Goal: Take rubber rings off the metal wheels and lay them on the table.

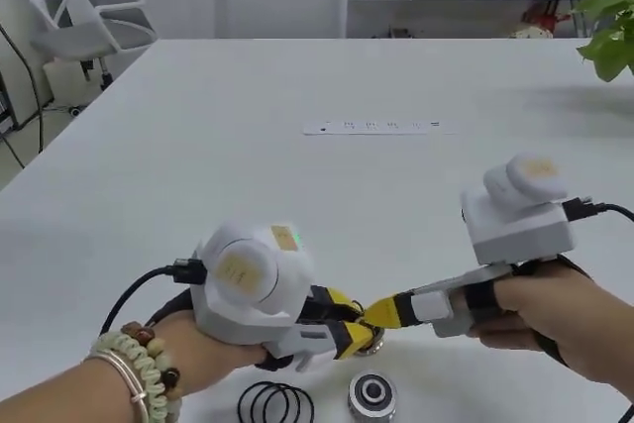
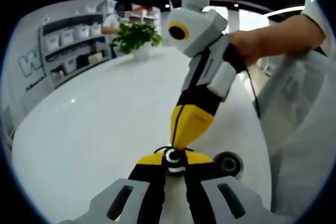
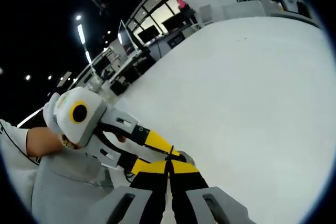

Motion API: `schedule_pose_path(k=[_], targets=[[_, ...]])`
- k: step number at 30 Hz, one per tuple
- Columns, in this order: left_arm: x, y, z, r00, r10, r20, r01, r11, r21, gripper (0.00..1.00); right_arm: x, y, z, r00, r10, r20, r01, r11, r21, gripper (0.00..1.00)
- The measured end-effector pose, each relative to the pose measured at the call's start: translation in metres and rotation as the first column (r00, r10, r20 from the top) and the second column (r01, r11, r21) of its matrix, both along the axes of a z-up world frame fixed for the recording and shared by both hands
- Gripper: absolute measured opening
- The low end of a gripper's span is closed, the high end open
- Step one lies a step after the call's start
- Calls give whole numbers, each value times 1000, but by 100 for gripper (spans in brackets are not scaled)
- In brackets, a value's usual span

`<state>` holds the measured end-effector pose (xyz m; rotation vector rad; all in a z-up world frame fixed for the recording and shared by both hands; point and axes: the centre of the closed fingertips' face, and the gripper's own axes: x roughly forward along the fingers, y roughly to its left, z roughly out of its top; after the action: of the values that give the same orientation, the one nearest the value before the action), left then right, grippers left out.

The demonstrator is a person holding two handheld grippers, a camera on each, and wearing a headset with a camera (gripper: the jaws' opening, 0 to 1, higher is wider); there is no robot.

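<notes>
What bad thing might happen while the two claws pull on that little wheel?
The left claw pinches the metal wheel just at its tips, so the wheel may slip out. The right claw seems to tug a thin rubber ring; it might snap back or fly off. The loose wheel nearby could get bumped and roll.

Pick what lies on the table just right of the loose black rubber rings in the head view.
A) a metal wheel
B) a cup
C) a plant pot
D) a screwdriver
A: a metal wheel rests on the table right beside the black rubber rings, at the near edge of the head view.
</notes>
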<state>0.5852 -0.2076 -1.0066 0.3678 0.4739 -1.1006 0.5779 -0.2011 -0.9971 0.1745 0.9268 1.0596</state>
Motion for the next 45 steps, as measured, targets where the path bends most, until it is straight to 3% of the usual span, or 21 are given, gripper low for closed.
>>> schedule_pose_path(k=[5,12,14,17,23,28,32,38,42,45], targets=[[2,2,10,1000,-6,20,5,1000,23,14,7,-2,8,999,-47,-1,47,998,29,0],[7,9,33,1000,18,4,-18,999,-27,20,12,-1,20,997,-71,21,70,996,55,0],[6,13,38,1000,19,-2,-19,1000,-23,22,13,-2,23,997,-77,26,76,995,59,0],[6,22,51,1000,18,9,-18,1000,-7,25,15,-2,30,995,-87,45,84,994,67,0],[3,43,80,998,43,39,-42,999,-17,32,16,2,49,993,-95,76,86,990,114,0],[-9,67,95,995,72,66,-71,997,-16,34,13,9,58,992,-86,90,73,988,140,0],[-25,86,102,993,96,71,-95,995,-18,36,9,17,63,993,-70,92,55,986,159,0],[-53,113,97,990,124,74,-124,992,8,43,-3,33,62,995,-8,98,-7,989,151,0],[-73,129,91,987,156,45,-157,988,4,43,-14,44,58,996,36,87,-48,988,145,0],[-87,138,86,984,178,31,-178,984,6,45,-25,51,48,992,92,84,-101,989,105,0]])
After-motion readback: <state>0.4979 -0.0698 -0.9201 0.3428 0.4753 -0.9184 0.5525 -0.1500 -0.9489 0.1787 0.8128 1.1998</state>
